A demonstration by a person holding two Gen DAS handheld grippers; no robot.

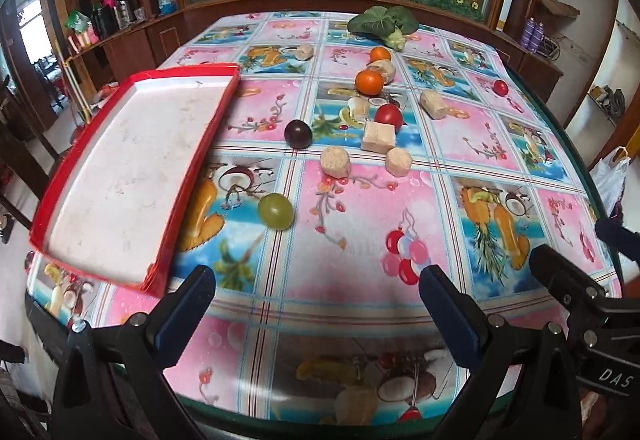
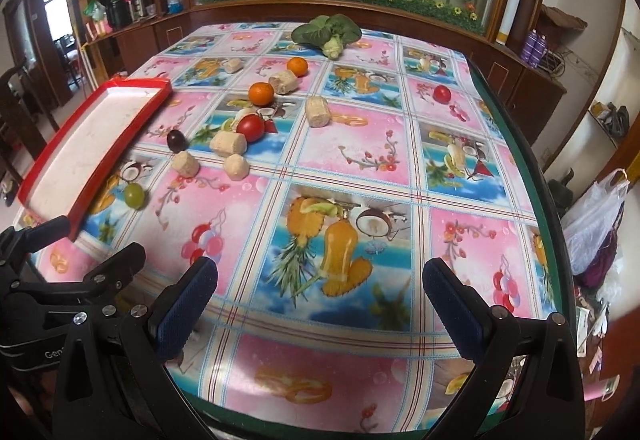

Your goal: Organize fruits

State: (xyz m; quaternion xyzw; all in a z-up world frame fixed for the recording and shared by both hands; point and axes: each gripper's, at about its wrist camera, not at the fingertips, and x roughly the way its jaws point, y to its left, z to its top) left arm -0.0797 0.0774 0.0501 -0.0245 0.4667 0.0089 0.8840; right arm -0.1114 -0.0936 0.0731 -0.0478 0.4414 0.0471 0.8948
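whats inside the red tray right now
Nothing: the red tray shows only its bare white, scuffed floor. All the fruit lies outside on the table. Its near corner is partly cut off in the right view.

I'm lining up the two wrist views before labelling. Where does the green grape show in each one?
Left wrist: the green grape lies left of centre, just right of the red tray.
Right wrist: the green grape sits far left, again beside the red tray.
Shared landmark: the tray's long right edge.
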